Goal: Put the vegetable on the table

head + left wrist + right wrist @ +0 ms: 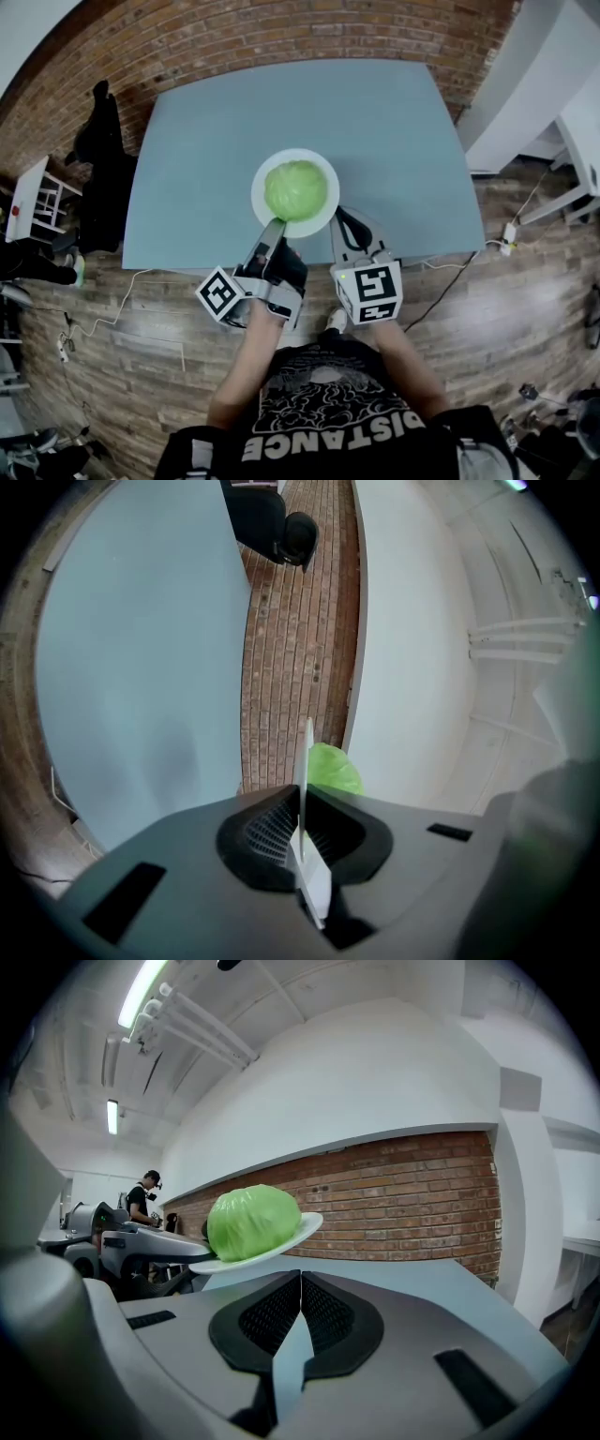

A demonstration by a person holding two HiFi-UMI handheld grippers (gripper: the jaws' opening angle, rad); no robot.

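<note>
Left gripper (274, 227) clamps the plate (321, 223) rim, near the worktop (187, 159) front edge. The plate is lifted and tilted, probably to move the cabbage (295, 188) untouched. Right gripper (345, 221) closed, empty.

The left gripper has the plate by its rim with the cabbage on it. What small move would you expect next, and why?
Probably the right gripper opens and reaches for the cabbage. Its jaws are together on nothing beside the plate, the left gripper is clamped on the rim, and the cabbage sits on the plate, not the table.
</note>
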